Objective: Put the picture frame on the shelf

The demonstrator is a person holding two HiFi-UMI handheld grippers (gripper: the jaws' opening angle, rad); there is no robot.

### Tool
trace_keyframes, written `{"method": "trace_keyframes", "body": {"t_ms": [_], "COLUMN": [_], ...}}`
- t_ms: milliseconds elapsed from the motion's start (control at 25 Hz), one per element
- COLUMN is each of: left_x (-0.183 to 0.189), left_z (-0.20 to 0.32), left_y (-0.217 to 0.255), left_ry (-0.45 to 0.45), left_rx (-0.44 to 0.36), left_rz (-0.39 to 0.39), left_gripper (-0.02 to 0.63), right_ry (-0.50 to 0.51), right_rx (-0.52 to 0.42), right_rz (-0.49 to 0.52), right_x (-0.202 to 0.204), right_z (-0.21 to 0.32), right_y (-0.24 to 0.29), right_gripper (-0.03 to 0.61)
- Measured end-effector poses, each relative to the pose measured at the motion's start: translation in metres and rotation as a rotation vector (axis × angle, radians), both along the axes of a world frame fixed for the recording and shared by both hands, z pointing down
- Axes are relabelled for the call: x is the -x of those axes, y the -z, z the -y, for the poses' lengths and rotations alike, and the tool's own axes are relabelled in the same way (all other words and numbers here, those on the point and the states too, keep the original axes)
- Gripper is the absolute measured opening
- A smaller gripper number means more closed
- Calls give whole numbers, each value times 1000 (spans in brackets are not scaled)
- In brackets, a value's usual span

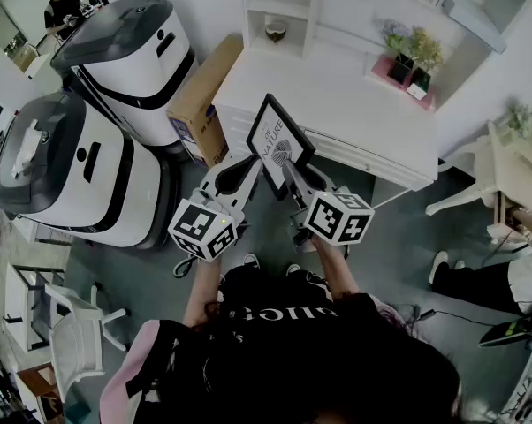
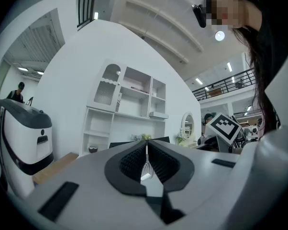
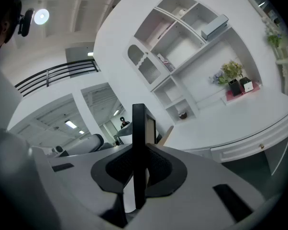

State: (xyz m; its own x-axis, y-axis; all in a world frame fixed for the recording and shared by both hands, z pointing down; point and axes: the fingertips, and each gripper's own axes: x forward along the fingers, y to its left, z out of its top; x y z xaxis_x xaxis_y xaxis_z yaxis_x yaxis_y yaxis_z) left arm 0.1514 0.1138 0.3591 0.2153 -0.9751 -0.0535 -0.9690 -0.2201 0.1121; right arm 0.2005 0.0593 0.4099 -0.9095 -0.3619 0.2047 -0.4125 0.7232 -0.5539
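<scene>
Head view downward, others face shelf [image 2: 126, 115]

Just ahead of the right gripper [image 1: 291, 173] stands a white desk [image 1: 337, 104], with a pink tray [image 1: 381, 67] of potted plants [image 1: 414, 51] at its far right. Beyond the gripper, at the desk's back, a shelf unit [image 1: 315, 11] holds a small bowl [image 1: 276, 30] in a low cubby. To the gripper's left, a cardboard box [image 1: 204, 95] sits on the grey floor [image 1: 399, 228] at the desk's end.

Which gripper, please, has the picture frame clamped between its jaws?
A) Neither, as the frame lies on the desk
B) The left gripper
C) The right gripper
C: in the right gripper view, the frame stands edge-on between the pads of the right gripper, while the left gripper is shut on nothing.
</scene>
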Motion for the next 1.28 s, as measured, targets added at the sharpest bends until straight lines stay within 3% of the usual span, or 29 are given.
{"method": "trace_keyframes", "body": {"t_ms": [920, 1280], "left_x": [76, 89], "left_z": [-17, -20], "left_y": [-19, -26], "left_ry": [-66, -118], "left_rx": [17, 10], "left_rz": [-22, 19], "left_gripper": [21, 21], "right_ry": [-72, -95], "right_rx": [6, 15], "right_rz": [3, -27], "right_x": [65, 78], "right_z": [-13, -14], "right_y": [-8, -14], "right_gripper": [83, 83]}}
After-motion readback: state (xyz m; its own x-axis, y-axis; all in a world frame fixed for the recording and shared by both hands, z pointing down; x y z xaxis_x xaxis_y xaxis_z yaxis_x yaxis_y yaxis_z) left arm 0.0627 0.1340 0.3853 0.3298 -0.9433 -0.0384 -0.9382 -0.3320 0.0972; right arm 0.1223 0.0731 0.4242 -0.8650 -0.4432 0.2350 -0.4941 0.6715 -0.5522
